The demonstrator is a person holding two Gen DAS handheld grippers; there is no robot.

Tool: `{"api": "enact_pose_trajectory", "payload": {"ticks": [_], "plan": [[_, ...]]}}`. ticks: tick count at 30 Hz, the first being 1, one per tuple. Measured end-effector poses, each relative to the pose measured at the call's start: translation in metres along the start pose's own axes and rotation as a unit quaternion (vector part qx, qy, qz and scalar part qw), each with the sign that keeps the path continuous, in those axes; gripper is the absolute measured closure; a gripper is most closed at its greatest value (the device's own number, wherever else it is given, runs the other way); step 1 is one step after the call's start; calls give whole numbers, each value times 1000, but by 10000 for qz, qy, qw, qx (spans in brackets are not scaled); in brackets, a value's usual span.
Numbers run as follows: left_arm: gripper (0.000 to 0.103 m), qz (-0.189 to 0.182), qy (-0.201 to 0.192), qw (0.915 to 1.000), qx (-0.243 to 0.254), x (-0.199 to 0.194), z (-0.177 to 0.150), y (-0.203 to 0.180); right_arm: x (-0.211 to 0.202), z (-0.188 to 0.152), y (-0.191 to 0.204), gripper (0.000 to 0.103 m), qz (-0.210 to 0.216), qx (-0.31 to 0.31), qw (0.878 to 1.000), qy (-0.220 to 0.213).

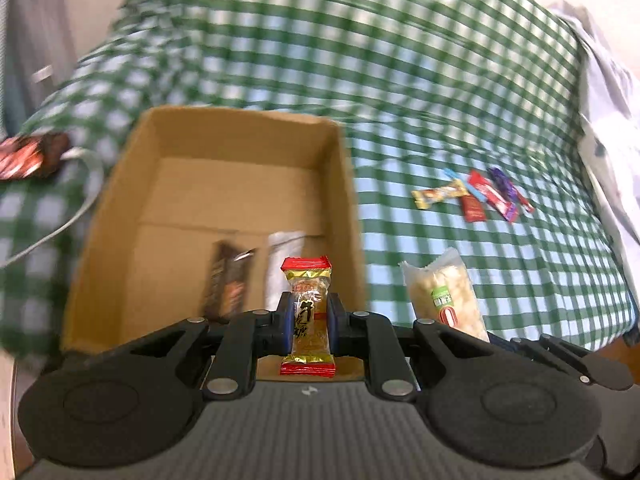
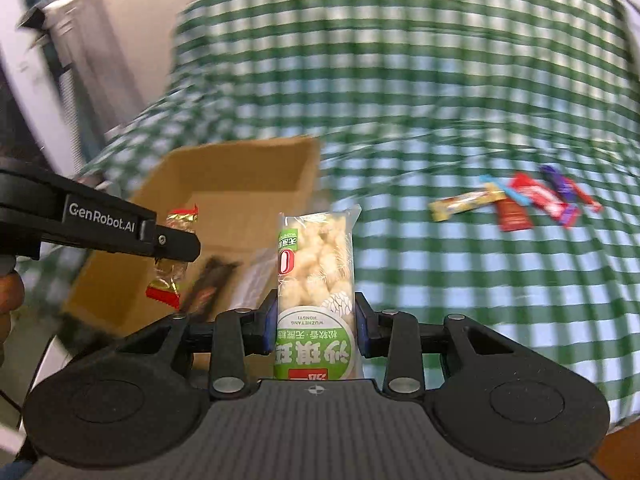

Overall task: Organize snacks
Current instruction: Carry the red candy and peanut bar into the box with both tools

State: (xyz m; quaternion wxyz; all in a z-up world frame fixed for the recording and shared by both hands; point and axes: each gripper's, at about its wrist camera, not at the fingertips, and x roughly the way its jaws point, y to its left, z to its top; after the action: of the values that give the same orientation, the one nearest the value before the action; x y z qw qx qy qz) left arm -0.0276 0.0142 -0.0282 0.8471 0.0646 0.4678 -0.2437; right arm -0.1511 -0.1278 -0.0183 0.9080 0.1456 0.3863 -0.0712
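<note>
Green-and-white checked cloth (image 1: 400, 80) covers the surface under my tools, with an open brown cardboard box (image 1: 224, 208) on it. I have my left gripper (image 1: 308, 322) tilted steeply down over the box, jaws pinched on a gold candy with red ends (image 1: 307, 316) standing upright between the pads. My right gripper (image 2: 316, 330) angles down just beside it, clamped on a clear-and-green puffed rice bar packet (image 2: 314, 280), also upright. A dark wrapper (image 1: 228, 288) lies inside the box; loose small snack packets (image 1: 476, 196) lie well apart to the right.
</note>
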Motion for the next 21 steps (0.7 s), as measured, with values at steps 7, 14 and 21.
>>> {"api": "enact_pose_trajectory", "payload": {"ticks": [7, 14, 21], "plan": [[85, 178, -121, 9986, -491, -33, -26, 65, -13, -5, 57, 65, 179, -498, 9986, 37], [85, 128, -227, 9976, -647, -43, -30, 81, -24, -10, 84, 65, 143, -773, 9969, 30], [85, 139, -115, 9977, -657, -34, -18, 83, -21, -9, 85, 65, 96, -844, 9964, 56]]}}
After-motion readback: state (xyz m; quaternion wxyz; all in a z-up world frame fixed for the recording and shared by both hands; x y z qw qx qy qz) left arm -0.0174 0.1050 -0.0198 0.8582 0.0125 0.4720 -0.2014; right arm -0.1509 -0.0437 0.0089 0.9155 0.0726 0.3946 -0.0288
